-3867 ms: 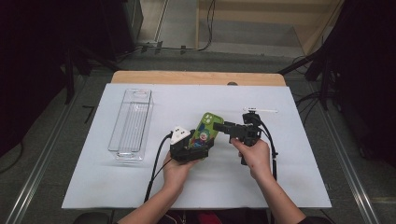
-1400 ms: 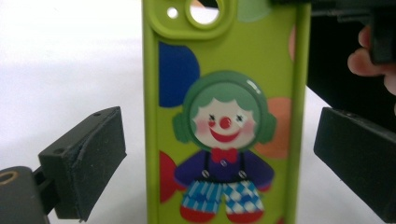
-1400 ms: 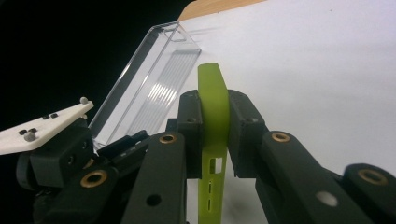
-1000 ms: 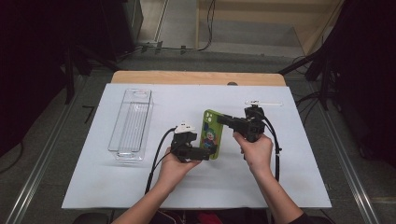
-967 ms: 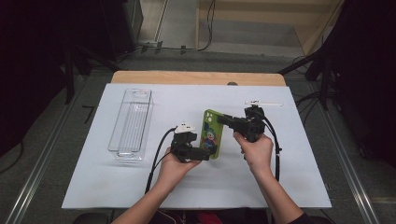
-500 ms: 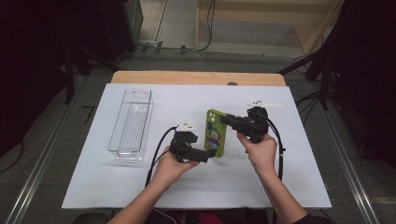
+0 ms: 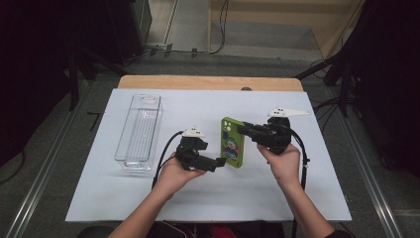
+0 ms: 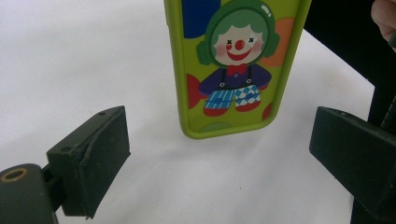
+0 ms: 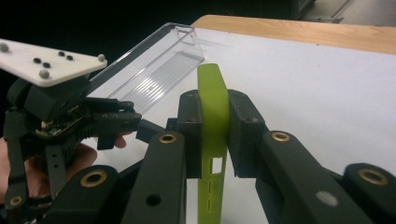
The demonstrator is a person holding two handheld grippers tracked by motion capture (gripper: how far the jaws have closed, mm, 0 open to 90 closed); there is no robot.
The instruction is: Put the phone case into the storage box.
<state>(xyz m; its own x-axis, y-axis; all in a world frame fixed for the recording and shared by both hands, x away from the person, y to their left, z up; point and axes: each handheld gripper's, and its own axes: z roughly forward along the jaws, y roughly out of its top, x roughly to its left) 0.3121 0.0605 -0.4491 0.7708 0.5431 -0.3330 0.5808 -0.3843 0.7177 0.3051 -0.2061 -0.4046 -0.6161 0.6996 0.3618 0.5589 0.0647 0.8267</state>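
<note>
White-covered tabletop [image 7: 317, 193], dark room behind. Right gripper [image 7: 243, 130] clamped on green phone case [image 7: 232, 142] at frame centre, standing it on edge for handover. Left gripper [image 7: 221, 161] apart, lined up under case's lower end. Clear tray [image 7: 139, 133] left, likely destination.

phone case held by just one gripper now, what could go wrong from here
The right gripper pinches only the thin edge of the green phone case, so it could pivot or slip out. The left gripper is open with the case's end between its jaws but untouched; closing off-centre might knock it. The clear tray lies well off to the side.
</note>
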